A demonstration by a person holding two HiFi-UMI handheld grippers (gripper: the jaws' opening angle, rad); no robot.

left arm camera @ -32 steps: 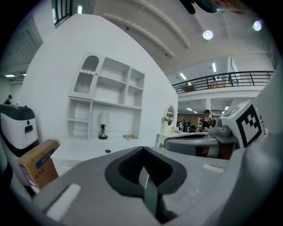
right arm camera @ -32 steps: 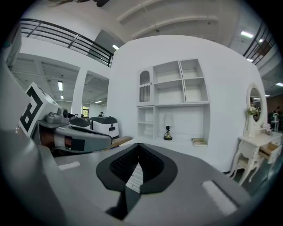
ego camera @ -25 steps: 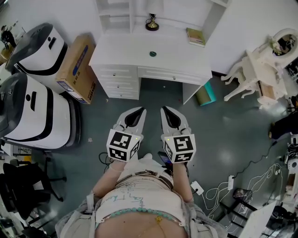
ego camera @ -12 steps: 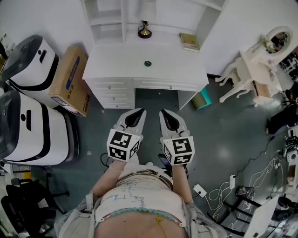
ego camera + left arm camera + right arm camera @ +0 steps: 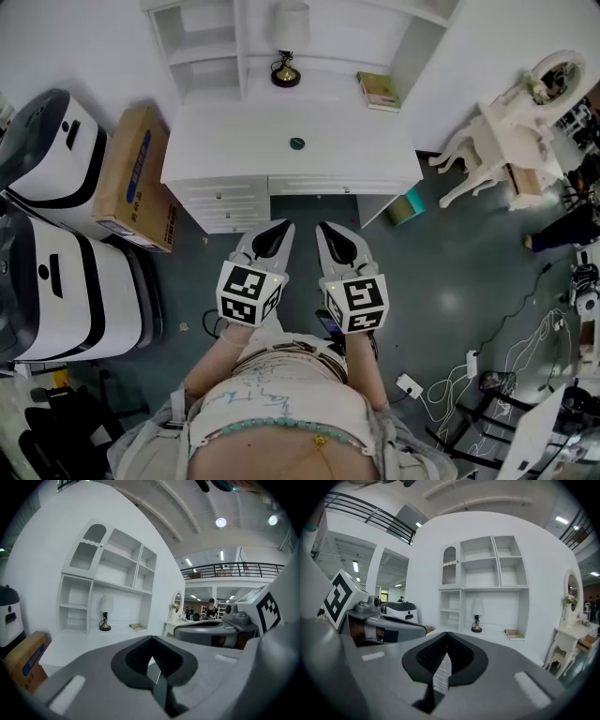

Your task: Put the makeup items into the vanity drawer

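1. Head view looks steeply down on a white vanity counter (image 5: 234,141). All its drawers are shut: the wide vanity drawer (image 5: 337,185) sits under the counter's front edge, and a stack of smaller drawers (image 5: 220,202) sits below its left end.
2. A small round green item (image 5: 297,143) lies alone near the middle of the counter. It is probably one of the makeup items, but it is too small to tell.
3. A lamp (image 5: 286,70) stands at the back of the counter and a book (image 5: 377,90) lies at its back right corner.
4. The left gripper (image 5: 284,225) and the right gripper (image 5: 324,227) hang side by side over the floor in front of the counter. Both point at the drawer fronts, near them but touching nothing.
5. In its own view, each gripper has its jaws together with nothing between them.
6. The step in hand looks like getting to the vanity. Nothing has been picked up and the drawer is not yet open.
7. The next move calls for closing the gap to the counter, then parting one gripper's jaws to take the vanity drawer's front and pull it out.
8. The other gripper would then reach over the front edge to the green item. The item sits low, so the jaws would likely need to come down over it with their tips close to the counter.
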